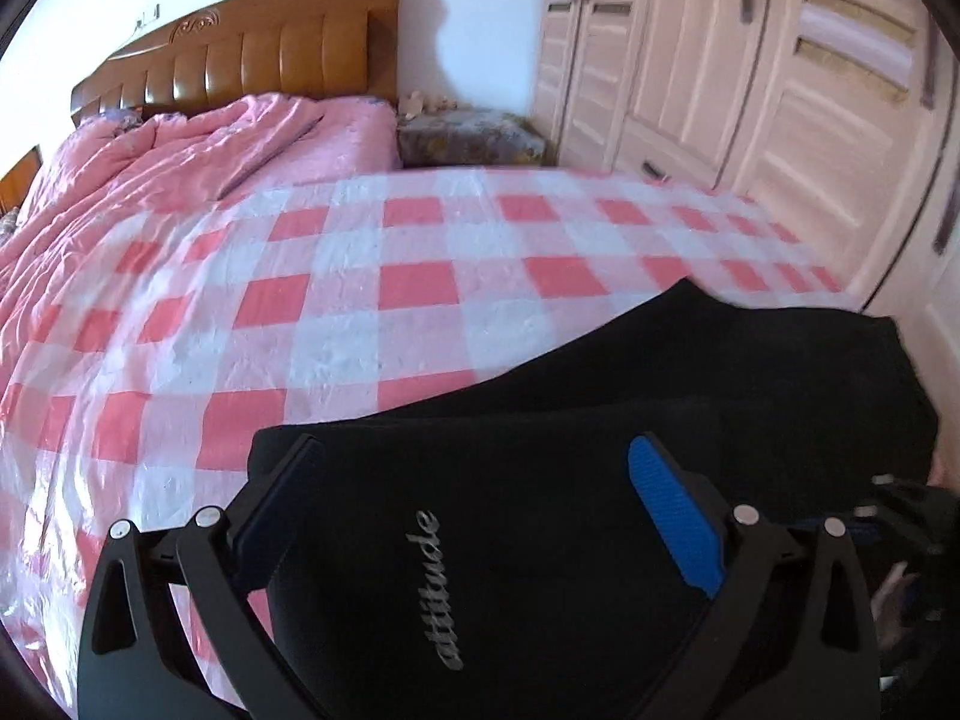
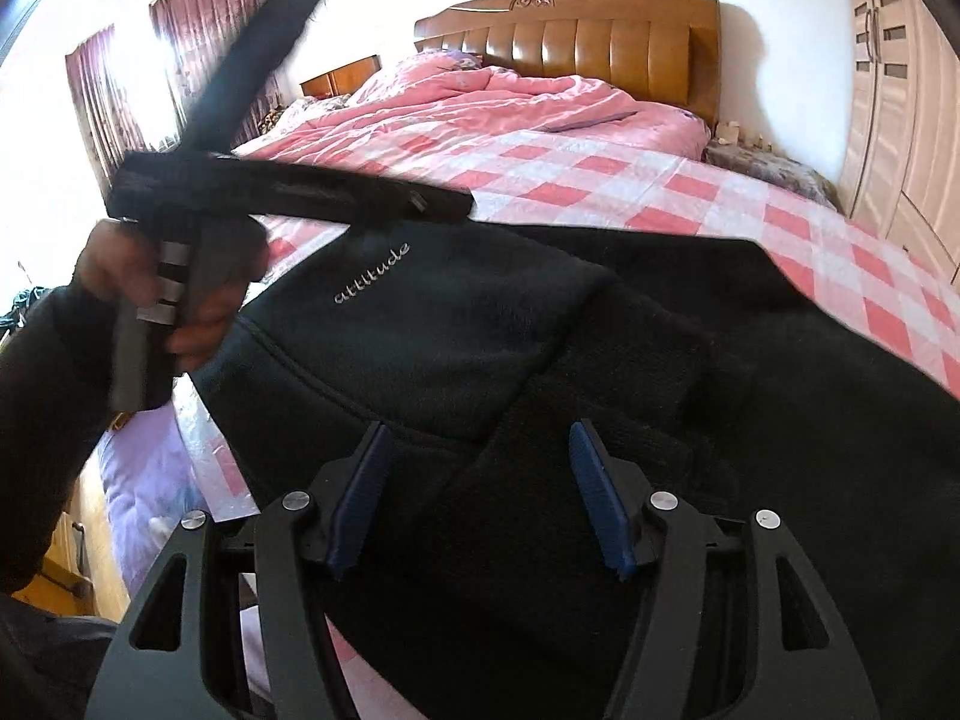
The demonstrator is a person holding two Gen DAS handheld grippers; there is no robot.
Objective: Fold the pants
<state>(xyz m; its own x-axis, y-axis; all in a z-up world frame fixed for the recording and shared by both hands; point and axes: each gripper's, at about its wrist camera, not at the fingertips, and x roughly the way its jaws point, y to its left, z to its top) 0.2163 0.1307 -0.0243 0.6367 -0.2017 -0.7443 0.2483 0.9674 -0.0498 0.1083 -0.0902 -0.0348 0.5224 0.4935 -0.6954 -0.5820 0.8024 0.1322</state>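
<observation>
Noting black pants (image 2: pixel 480 360) bunched on bed (image 1: pixel 360 276), soft, limp, fleecy, light; both tongs, left (image 1: pixel 480 516) and right (image 2: pixel 480 492), spread above cloth, pinching nothing; best grip likely at waistband.

Matt, seemingly fleecy cloth pants (image 2: pixel 480 360); glossy wooden headboard (image 2: pixel 600 42).

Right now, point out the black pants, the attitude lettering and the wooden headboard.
black pants (image 2: pixel 600 360): right wrist view, on the dark fabric at the middle.
attitude lettering (image 1: pixel 441 591): left wrist view, on the middle of the word.
wooden headboard (image 2: pixel 576 42): right wrist view, on its ribbed panel.
</observation>
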